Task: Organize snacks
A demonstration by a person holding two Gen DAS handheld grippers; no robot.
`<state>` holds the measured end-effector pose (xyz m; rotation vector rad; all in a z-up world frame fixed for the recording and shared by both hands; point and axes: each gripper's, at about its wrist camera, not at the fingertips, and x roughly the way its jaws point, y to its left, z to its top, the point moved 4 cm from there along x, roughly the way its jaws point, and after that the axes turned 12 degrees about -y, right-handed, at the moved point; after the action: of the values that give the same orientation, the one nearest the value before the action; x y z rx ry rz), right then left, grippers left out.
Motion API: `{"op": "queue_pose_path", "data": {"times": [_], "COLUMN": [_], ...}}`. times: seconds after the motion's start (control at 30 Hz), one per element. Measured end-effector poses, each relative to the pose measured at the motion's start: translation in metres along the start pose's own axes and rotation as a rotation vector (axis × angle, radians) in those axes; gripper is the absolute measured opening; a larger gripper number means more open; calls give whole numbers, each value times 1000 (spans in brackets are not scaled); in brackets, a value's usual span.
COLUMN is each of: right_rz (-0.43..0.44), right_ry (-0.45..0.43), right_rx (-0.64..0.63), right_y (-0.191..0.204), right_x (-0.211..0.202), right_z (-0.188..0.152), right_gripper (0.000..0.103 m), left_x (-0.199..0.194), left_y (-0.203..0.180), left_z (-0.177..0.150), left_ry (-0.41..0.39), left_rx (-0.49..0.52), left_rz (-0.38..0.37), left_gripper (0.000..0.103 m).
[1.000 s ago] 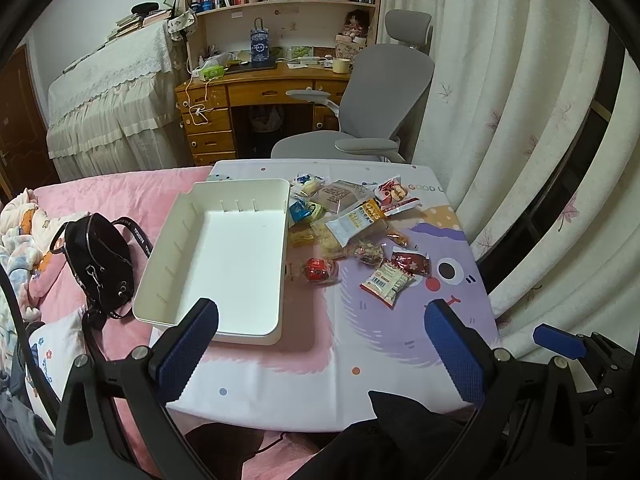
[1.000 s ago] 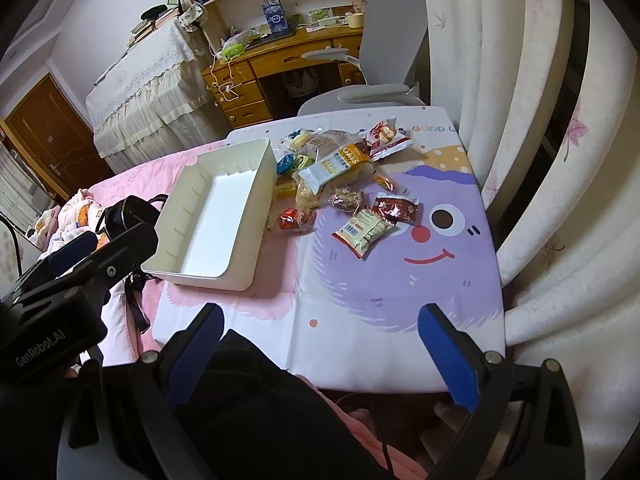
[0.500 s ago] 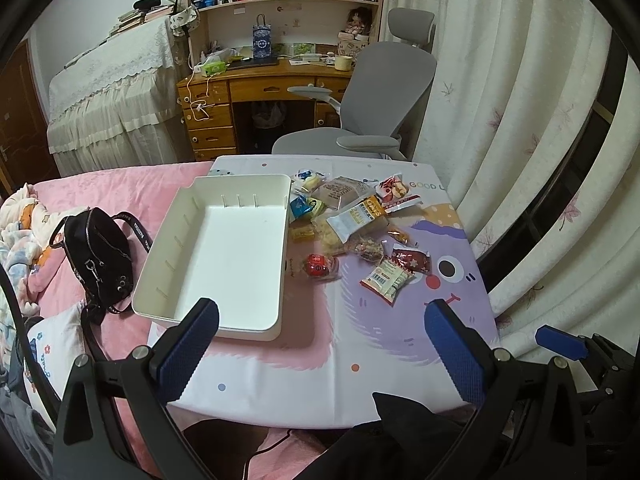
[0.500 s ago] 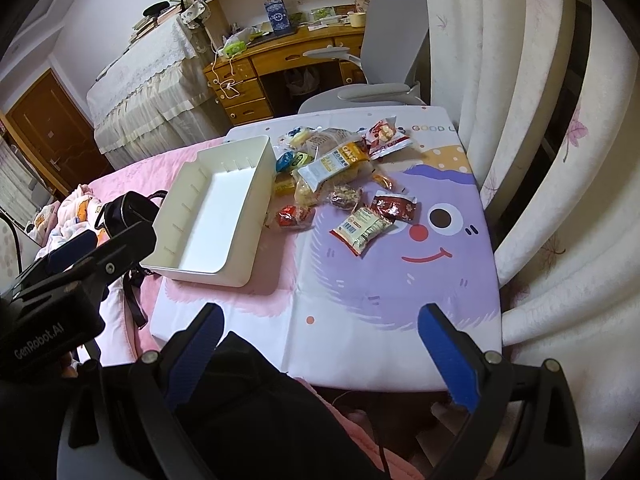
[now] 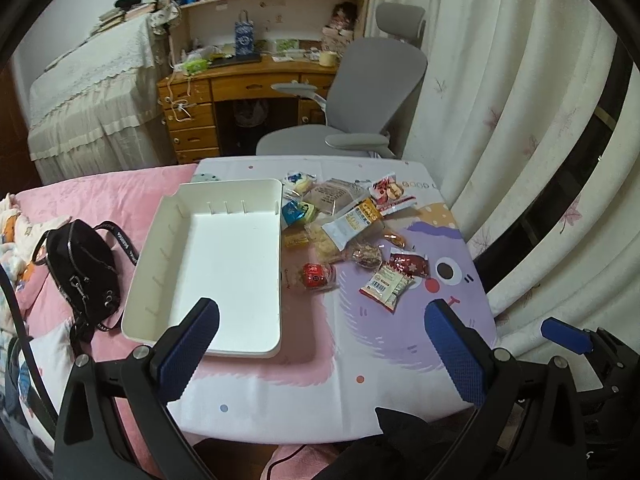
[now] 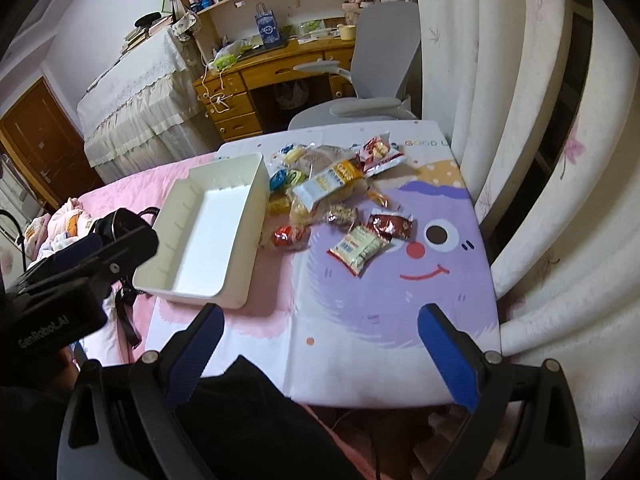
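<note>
Two grippers are hovering over the near edge of the table (image 5: 280, 392), left gripper (image 5: 320, 344) and right gripper (image 6: 320, 344) both with jaws spread wide, holding nothing. White tray (image 5: 224, 264) is sitting empty on the table's left side, snacks (image 5: 352, 232) are lying scattered just beside its right wall. Black bag (image 5: 80, 264) is resting on pink bedding left of the tray

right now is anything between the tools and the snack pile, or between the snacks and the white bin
Nothing visible blocks either path. Both the left tool and right tool hang open over bare tablecloth, short of the snacks. The white bin sits right beside the pile, open-topped and holding nothing.
</note>
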<state>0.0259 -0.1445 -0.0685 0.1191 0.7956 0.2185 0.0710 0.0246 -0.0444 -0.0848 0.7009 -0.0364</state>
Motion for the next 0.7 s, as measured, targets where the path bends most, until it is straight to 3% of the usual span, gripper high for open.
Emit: {"op": "queue_pose_path", "data": {"times": [0.27,0.7], "right_rz": [-104,-295], "right_ry": [33,-68], "right_rx": [81,103], "right_y": [-4,-39], "right_x": [29,50], "right_z": [12,27], "right_gripper": [98,98], "left_x": [41,98], "left_y": [18,-6], "left_z": [16,17], "left_ry": [76,162], "left_rx": [35,190], "left_rz": [-62,-225], "left_gripper": [102,102]}}
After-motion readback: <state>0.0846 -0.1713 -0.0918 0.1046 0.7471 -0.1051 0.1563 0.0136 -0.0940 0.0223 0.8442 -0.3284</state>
